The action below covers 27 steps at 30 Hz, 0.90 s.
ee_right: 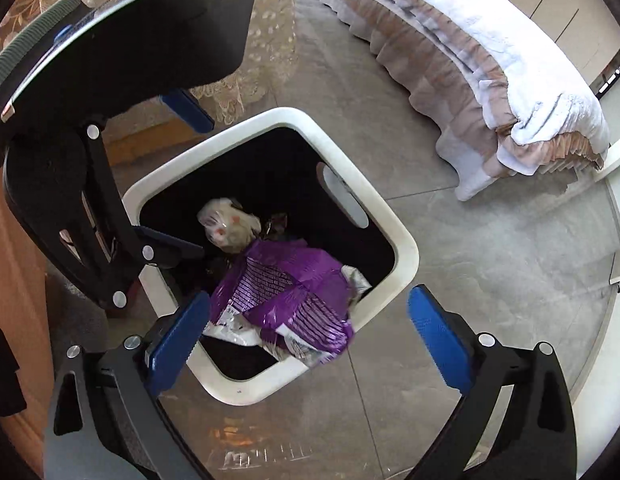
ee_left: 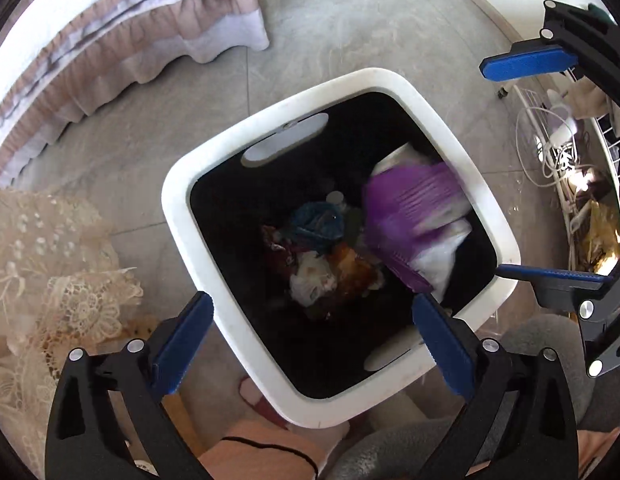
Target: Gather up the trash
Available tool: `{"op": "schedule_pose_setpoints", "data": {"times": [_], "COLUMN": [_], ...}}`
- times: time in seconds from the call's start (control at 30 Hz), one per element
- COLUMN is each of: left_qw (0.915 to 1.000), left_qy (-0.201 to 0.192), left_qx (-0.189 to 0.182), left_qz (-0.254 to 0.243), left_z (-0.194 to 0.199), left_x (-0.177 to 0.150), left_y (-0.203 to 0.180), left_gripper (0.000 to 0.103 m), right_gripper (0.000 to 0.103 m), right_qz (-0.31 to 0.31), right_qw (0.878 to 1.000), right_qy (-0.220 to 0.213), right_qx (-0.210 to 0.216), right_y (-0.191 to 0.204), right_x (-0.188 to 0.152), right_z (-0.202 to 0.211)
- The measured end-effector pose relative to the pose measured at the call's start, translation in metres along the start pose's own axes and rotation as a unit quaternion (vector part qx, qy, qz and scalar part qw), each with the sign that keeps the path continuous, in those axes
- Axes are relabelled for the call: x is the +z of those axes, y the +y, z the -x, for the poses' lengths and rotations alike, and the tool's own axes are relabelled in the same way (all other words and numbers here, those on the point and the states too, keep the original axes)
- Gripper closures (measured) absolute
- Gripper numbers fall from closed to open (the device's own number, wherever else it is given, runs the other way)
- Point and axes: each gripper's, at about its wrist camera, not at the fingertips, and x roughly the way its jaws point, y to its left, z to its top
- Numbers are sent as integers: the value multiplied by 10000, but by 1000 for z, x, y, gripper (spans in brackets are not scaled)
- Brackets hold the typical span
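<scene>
A white trash bin [ee_left: 177,216] with a black liner stands on the grey floor; it also shows in the right wrist view [ee_right: 406,256]. A purple and white wrapper [ee_left: 406,216] lies at the bin's mouth, blurred in the left wrist view, sharp in the right wrist view [ee_right: 285,300]. Other crumpled trash [ee_left: 322,264] lies deeper inside. My left gripper [ee_left: 314,340] is open and empty above the bin. My right gripper [ee_right: 305,336] is open and empty above the wrapper; it also shows in the left wrist view [ee_left: 510,168] at the right. The left gripper shows in the right wrist view [ee_right: 185,184].
A bed with a ruffled skirt [ee_left: 121,40] stands across the floor, also in the right wrist view [ee_right: 470,72]. A lace cloth [ee_left: 49,280] hangs at the left. A white wire rack [ee_left: 570,160] with items stands at the right. A slippered foot [ee_left: 257,396] is by the bin.
</scene>
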Motion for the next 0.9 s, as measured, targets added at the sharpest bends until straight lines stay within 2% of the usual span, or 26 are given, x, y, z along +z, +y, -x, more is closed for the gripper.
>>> {"op": "schedule_pose_setpoints", "data": {"times": [0.2,0.4,0.57,0.73,0.83,0.9], "left_qw": [9994,9975,9926,9828,9718,9622], "left_qy": [-302,-634,-944,-1415,-1779,-1996], "left_qx": [138,304,764,1085,1368,1618], "left_qz": [-128,-18,24,471,721,908], "left_z": [21,47,80,132,167,190], "left_x": [-4,-8,-13,-28,-43,-55], "left_y": [-2,6,10,29,38,43], "left_gripper": [5,5,5,5,5,5], "right_gripper": [5,5,5,5,5,5], "right_qz": [67,38,53,-251,-351,-474], "right_qw": [9997,9981,9940,9857,9821,9754], "right_qy": [-192,-503,-922,-1494,-1668,-1965], "right_qx": [-139,-361,-585,-745,-800,-883], "right_y": [10,10,12,11,12,16], "right_x": [1,11,25,44,52,64], "right_z": [14,36,66,109,123,144]}}
